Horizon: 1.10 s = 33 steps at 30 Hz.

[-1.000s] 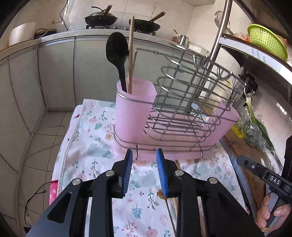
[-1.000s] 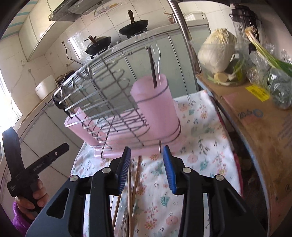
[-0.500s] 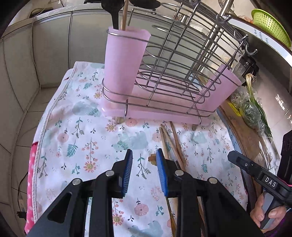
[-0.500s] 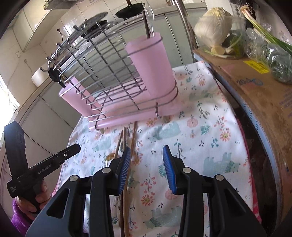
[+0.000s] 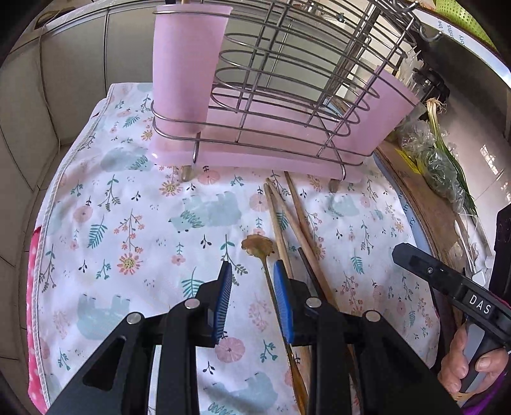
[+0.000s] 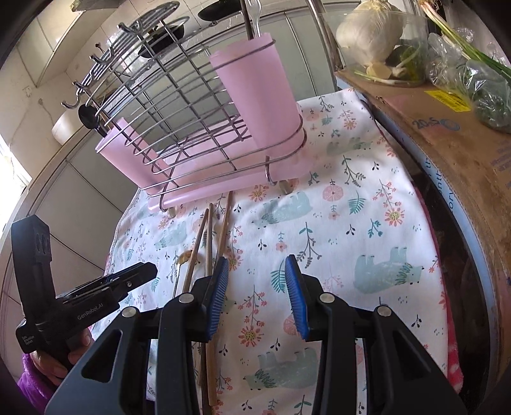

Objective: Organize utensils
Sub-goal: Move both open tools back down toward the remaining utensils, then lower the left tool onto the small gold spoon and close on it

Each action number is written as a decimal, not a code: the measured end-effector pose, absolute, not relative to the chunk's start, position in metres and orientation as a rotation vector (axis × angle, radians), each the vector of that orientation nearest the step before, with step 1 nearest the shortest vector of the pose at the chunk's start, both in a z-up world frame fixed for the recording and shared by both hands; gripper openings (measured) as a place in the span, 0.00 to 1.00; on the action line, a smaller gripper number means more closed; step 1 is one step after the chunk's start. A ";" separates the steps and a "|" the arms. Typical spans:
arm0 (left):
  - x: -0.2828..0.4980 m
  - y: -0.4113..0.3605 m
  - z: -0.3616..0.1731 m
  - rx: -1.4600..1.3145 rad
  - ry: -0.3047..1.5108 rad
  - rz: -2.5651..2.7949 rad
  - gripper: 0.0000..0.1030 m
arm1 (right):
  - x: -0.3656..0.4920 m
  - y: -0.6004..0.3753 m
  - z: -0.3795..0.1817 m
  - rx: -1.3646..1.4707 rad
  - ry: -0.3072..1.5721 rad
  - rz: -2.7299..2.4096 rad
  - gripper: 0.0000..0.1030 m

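Observation:
A gold spoon point(image 5: 257, 247) and several wooden chopsticks point(image 5: 289, 217) lie on the floral cloth point(image 5: 127, 223) in front of a wire rack point(image 5: 287, 79) with pink cups point(image 5: 188, 64). My left gripper point(image 5: 252, 268) hovers open just over the cloth, and the spoon's handle runs down beside its right finger. My right gripper point(image 6: 255, 265) is open with nothing between its fingers. The chopsticks point(image 6: 207, 242) and the spoon point(image 6: 185, 257) lie just left of it. A dark ladle and a stick stand in the rack's far cup point(image 6: 258, 95). Each gripper shows in the other's view, the right gripper point(image 5: 447, 281) and the left gripper point(image 6: 134, 274).
A cardboard box point(image 6: 447, 137) with bagged greens point(image 6: 485, 92) and a cabbage point(image 6: 367, 32) borders the cloth on the right. A green basket point(image 5: 463, 16) sits on a shelf above. The cloth's left edge point(image 5: 44, 223) drops off to the floor.
Both grippers have sunk toward the cloth and tipped downward. The rack has slid up in both views, and the spoon and chopsticks now lie right at the fingertips. Jaw widths are unchanged.

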<state>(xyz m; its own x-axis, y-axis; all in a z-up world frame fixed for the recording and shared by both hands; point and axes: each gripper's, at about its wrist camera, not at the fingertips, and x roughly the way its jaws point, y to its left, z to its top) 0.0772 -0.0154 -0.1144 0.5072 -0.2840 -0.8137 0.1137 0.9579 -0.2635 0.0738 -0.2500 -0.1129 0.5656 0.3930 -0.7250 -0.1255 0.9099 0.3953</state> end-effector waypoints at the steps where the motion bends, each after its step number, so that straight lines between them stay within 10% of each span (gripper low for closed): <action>1: 0.078 -0.016 -0.117 -0.186 1.021 -0.244 0.25 | 0.074 -0.250 -0.114 0.318 0.925 0.312 0.36; 33: 0.093 0.005 -0.127 -0.270 1.018 -0.217 0.01 | 0.134 -0.170 -0.124 0.204 1.052 0.526 0.20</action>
